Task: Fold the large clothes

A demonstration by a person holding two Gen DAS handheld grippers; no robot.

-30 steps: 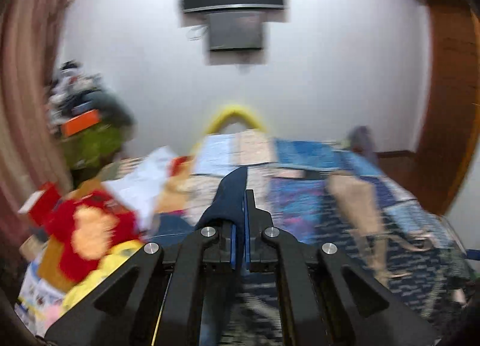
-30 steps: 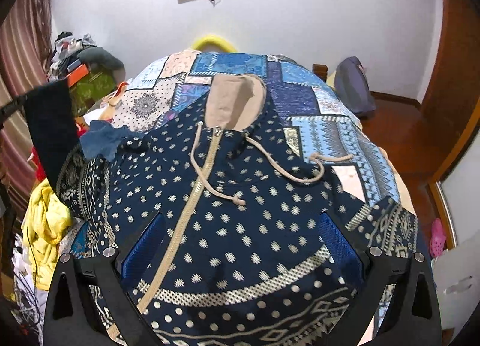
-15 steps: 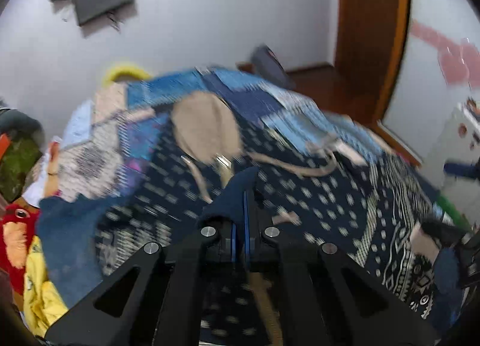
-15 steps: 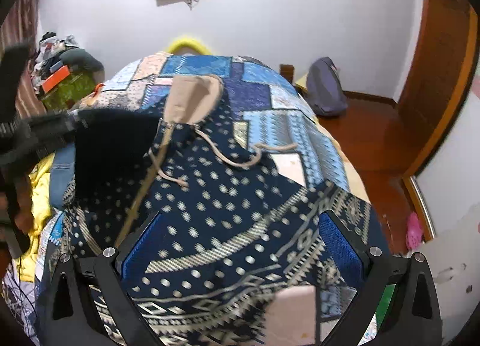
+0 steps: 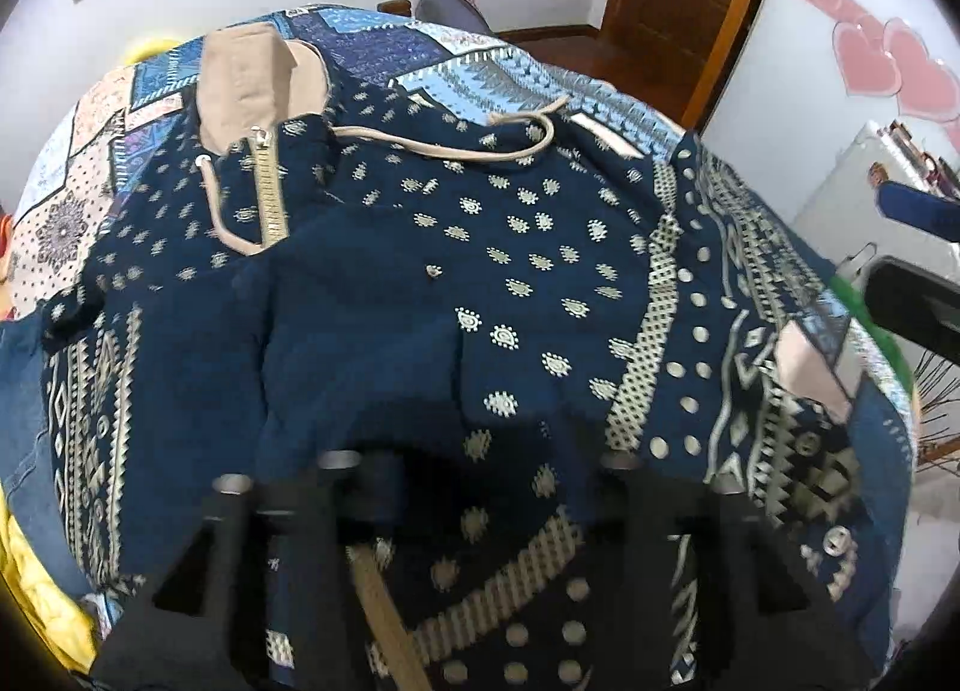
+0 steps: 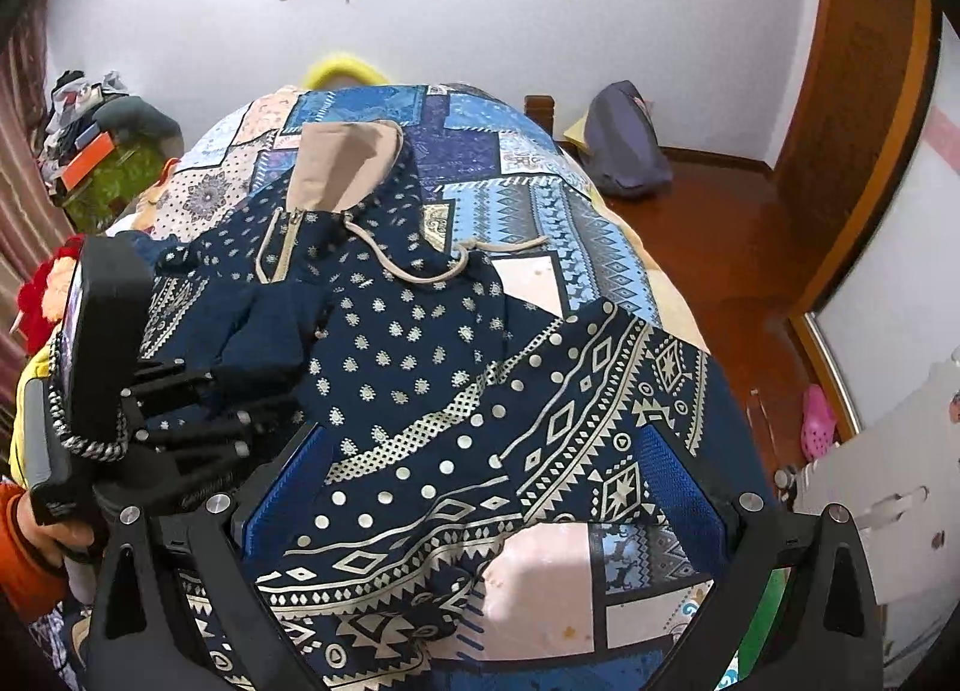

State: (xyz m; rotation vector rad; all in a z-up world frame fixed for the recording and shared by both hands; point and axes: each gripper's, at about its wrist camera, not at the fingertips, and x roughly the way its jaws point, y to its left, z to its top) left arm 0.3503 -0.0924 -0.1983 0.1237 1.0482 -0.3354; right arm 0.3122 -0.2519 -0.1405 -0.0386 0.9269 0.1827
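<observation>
The left gripper [image 5: 474,463], jaws just opened, seemingly empty, hovers over the hoodie's folded sleeve [image 5: 360,295]; the right gripper [image 6: 480,487] gapes. The sleeve may slide back unfolded.

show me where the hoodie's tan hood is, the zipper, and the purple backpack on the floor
tan hood [image 6: 345,166], right wrist view, middle of lining.
zipper [image 5: 270,193], left wrist view, mid-length of tape.
purple backpack [image 6: 624,142], right wrist view, its front.

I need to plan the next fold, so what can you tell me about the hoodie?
The hoodie is navy cloth with cream dots and geometric bands, a beige-lined hood, a beige zip and beige drawstrings. It lies front up on the patchwork bedspread, hood toward the far wall. One plain navy sleeve is folded across its chest. The left tool, its jaws just opened, rests at that sleeve.
</observation>
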